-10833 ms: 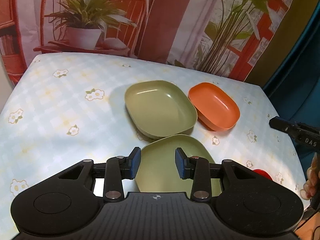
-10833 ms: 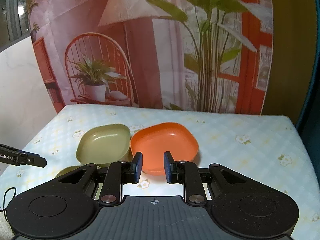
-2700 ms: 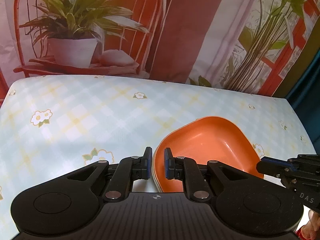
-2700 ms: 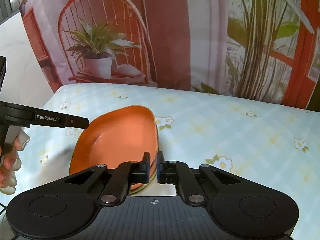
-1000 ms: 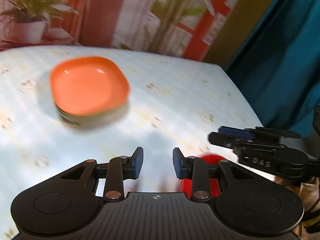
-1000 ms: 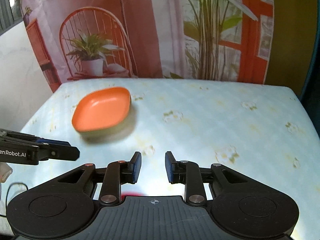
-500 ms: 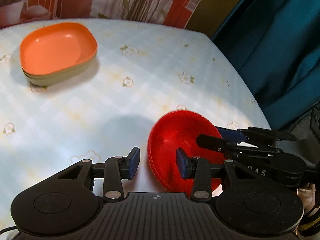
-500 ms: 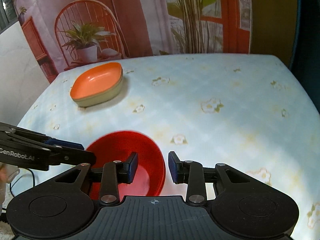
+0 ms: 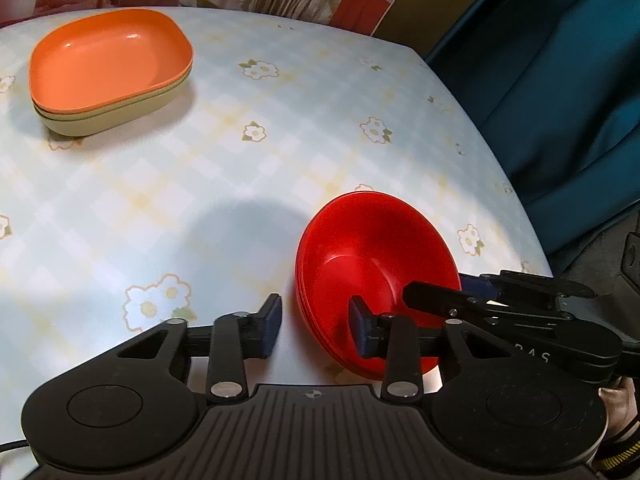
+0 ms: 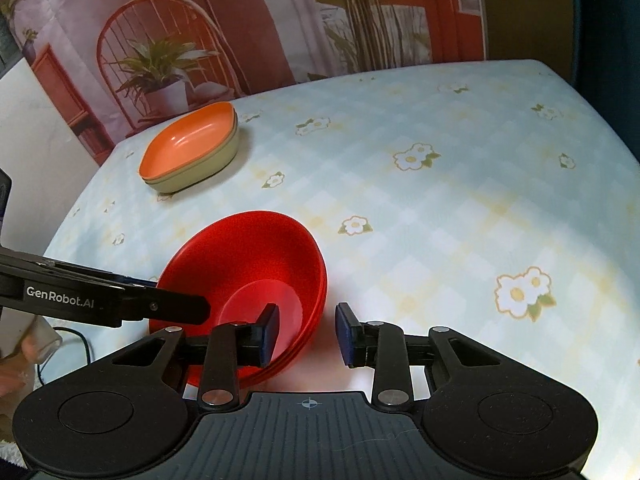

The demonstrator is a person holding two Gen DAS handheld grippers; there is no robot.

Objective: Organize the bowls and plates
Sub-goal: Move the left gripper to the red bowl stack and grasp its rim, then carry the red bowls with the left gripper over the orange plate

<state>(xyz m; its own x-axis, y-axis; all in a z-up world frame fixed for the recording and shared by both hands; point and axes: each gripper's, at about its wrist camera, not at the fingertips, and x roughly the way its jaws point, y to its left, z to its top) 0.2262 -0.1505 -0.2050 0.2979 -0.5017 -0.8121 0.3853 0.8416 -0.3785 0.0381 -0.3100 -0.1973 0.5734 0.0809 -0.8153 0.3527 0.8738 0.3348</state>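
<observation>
Table [image 9: 248, 184] with a pale blue floral check cloth fills both views; its near edge is hidden behind the gripper bodies. Backdrop print [image 10: 172, 64] of a chair and potted plant is cut off at the top, and a teal curtain [image 9: 560, 80] runs off frame to the right.

Plate stack [image 9: 108, 68] sits at the far left of the table: an orange plate nested on olive-green ones. How many green ones lie under it is hard to tell; two rims seem to show.

Red bowl stack [image 9: 372, 272] sits near the front edge, well apart from the plates. Layered rims show at its side, count unclear, and its near part is hidden by the fingers.

Left gripper [image 9: 316, 328]: jaws spread wide, straddling the bowls' left rim, one pad inside, one outside, no squeeze visible. Right gripper [image 10: 306, 332]: jaws also apart, straddling the opposite rim, left pad inside the bowl, right pad outside over the cloth.
</observation>
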